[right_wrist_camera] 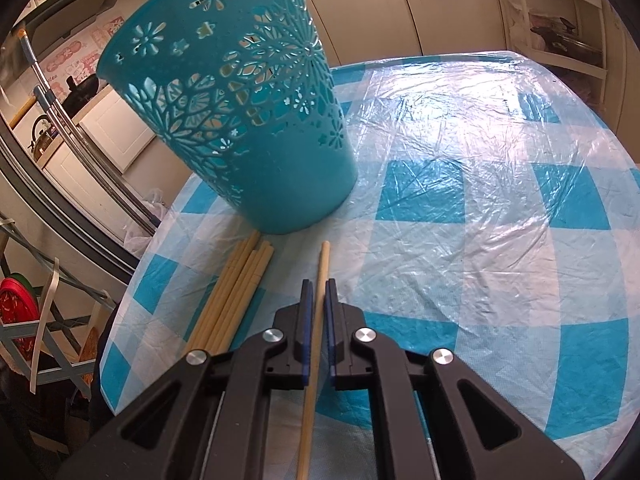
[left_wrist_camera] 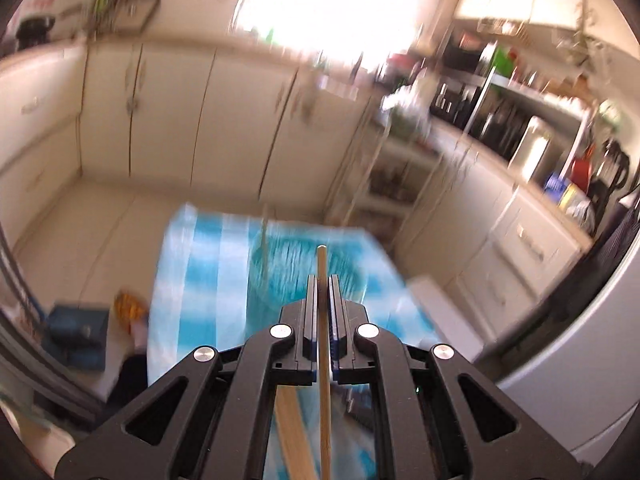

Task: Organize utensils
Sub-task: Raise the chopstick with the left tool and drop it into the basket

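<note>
The left tool point(left_wrist_camera: 322, 294) clamps a stick point(left_wrist_camera: 322, 280) aloft. The right tool point(right_wrist_camera: 319, 300), slightly open, straddles another stick point(right_wrist_camera: 321, 276) on the desk point(right_wrist_camera: 460, 240), below centre. Thin sticks may pivot and miss the basket point(right_wrist_camera: 240, 100).

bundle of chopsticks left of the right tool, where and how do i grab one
Take one from the bundle of chopsticks at mid-length, coming straight down from above with the jaws across its width. The sticks lie flat on the checked tablecloth, packed side by side with far ends near the teal basket, so the outermost stick offers the freest edge. The right tool already straddles a single chopstick.
</note>
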